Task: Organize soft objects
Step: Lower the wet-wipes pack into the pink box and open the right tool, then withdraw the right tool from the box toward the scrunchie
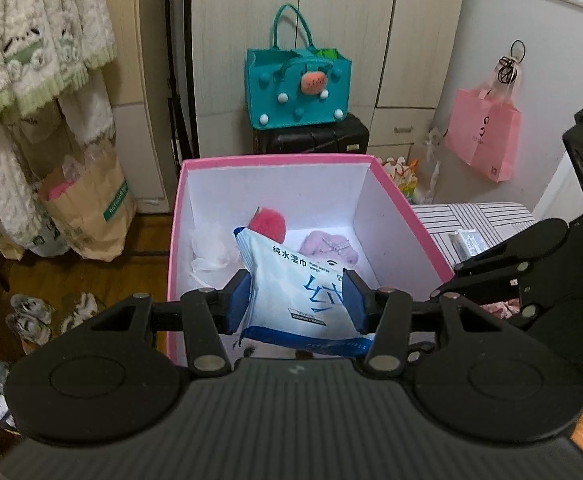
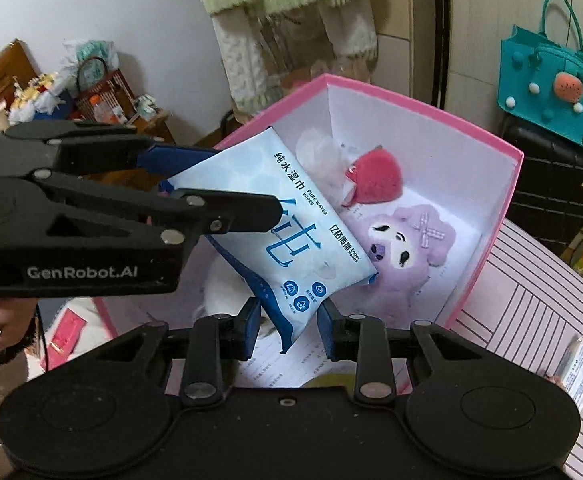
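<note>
My left gripper (image 1: 296,300) is shut on a light blue pack of wet wipes (image 1: 291,280) and holds it over the open pink box (image 1: 275,159). In the right wrist view the left gripper (image 2: 211,184) comes in from the left with the pack (image 2: 291,220) tilted into the box (image 2: 511,184). Inside lie a red plush strawberry (image 2: 375,176), a purple plush toy (image 2: 407,248) and a white soft item (image 2: 315,148). My right gripper (image 2: 289,330) is open just under the pack's lower corner, holding nothing.
A teal felt bag (image 1: 297,88) sits on a black suitcase (image 1: 311,138) behind the box. A pink paper bag (image 1: 483,132) hangs on the right wall. Brown paper bags (image 1: 87,208) and slippers (image 1: 47,312) are on the floor at left. A small tissue pack (image 2: 579,372) lies on the striped surface.
</note>
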`<action>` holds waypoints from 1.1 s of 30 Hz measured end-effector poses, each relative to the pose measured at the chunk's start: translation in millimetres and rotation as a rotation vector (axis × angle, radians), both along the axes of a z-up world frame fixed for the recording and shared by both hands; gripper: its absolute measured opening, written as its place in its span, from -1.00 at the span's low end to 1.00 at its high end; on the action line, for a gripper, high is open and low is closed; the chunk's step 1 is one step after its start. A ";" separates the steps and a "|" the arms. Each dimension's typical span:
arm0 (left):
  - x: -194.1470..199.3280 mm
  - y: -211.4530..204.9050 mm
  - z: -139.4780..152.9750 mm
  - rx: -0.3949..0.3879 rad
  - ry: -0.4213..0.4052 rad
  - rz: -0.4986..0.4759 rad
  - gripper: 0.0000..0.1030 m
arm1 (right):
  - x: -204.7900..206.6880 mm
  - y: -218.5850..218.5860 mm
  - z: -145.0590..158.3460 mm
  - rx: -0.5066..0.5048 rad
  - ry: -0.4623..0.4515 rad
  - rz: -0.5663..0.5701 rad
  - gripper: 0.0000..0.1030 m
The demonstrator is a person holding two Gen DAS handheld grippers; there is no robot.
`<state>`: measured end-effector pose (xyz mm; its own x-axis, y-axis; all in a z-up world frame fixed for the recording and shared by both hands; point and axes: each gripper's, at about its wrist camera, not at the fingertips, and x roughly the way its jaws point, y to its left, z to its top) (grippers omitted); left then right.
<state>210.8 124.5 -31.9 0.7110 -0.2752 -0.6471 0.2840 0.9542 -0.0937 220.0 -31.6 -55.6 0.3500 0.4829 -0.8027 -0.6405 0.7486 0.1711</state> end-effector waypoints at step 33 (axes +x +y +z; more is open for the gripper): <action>-87.8 -5.5 53.0 0.076 -0.041 -0.148 0.34 | -97.9 -73.6 80.5 0.038 -0.233 0.037 -0.10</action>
